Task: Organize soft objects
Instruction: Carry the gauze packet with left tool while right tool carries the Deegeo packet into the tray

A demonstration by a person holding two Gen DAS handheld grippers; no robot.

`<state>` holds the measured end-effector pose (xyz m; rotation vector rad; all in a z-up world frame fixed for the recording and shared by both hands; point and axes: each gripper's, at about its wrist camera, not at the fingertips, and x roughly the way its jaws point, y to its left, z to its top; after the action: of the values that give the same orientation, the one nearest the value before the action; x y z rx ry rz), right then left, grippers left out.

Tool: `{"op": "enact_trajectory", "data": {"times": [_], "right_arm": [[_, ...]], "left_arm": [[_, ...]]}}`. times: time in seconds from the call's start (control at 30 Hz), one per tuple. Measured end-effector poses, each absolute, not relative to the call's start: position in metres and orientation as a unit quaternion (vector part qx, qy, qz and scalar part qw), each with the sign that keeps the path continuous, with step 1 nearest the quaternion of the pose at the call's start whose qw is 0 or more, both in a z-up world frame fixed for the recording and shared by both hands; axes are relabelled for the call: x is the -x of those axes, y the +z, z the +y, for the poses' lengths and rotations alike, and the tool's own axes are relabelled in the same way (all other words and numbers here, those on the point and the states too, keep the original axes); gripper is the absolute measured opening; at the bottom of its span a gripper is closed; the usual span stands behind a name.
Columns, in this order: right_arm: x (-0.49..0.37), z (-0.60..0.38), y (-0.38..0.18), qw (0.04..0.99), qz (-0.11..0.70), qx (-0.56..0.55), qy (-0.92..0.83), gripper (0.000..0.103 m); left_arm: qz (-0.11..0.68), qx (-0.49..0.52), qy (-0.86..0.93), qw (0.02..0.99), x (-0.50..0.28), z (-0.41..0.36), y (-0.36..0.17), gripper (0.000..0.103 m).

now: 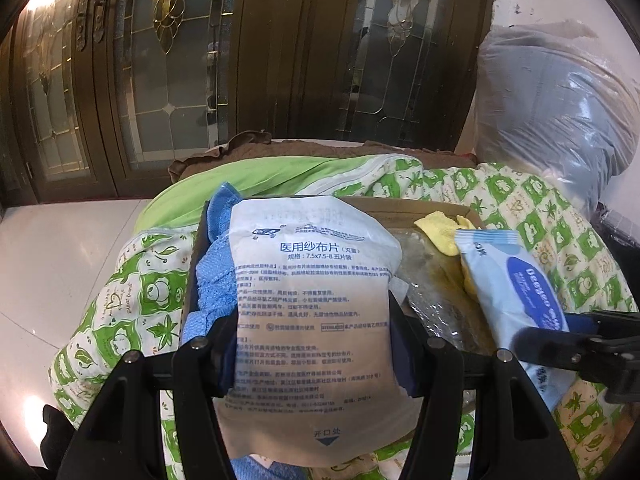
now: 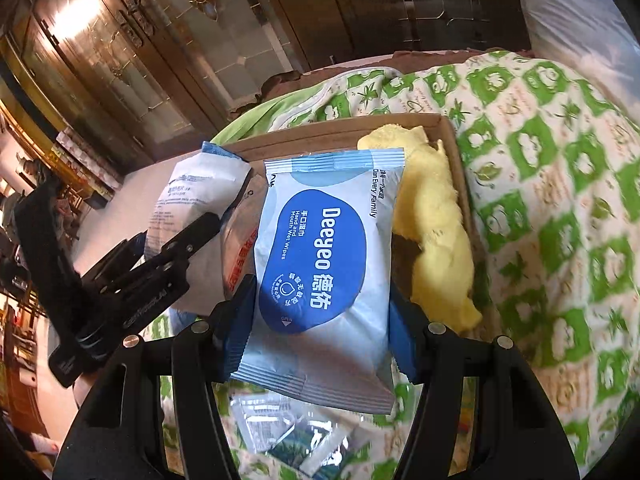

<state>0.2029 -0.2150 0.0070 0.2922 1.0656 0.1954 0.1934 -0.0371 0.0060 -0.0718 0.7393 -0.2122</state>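
You are holding the medical gauze packet (image 1: 314, 304) in your left gripper (image 1: 314, 344), its blue pads pressing on the packet's two side edges, so the jaws are standing partway apart and clamped on it. The packet is hanging over the left end of the cardboard box (image 1: 404, 205), its printed face turned toward the camera and its top edge reaching up to the box's far wall. You are gripping the Deeyeo wet wipes pack (image 2: 324, 268) in your right gripper (image 2: 322, 320) the same way, with blue pads squeezing both long sides, and that pack is hovering over the middle of the box (image 2: 340, 136), its sealed top edge pointing at the far wall. In the left wrist view the wipes pack (image 1: 516, 300) is sitting just right of the gauze packet, over the box's right half, with the right gripper's black finger (image 1: 560, 344) crossing its lower part. Inside the box, a yellow cloth (image 2: 432, 216) is lying along the right wall, partly behind the wipes pack, and a blue towel (image 1: 216, 276) is bunching against the left wall, just behind the gauze packet. A clear plastic bag (image 1: 436, 300) is lying on the box floor between the two packs. The box itself is resting on a green and white frog-print quilt (image 2: 552, 208), which is spreading out on every side of it. Small clear sachets (image 2: 288, 428) are lying on the quilt just in front of the box, below the wipes pack. Beyond the box's far wall, a dark wooden cabinet with leaded glass doors (image 1: 172, 72) is standing.
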Motion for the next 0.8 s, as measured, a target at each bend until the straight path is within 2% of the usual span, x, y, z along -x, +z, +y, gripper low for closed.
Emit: {"op": "enact_trajectory", "data": {"times": [0.8], "right_arm": [[-0.269,-0.189,-0.021,0.849,0.513,-0.081,0.101,0.06]], "left_arm": [[0.383,0.053,-0.09,0.918,-0.218,-0.033,-0.016,0.06]]}}
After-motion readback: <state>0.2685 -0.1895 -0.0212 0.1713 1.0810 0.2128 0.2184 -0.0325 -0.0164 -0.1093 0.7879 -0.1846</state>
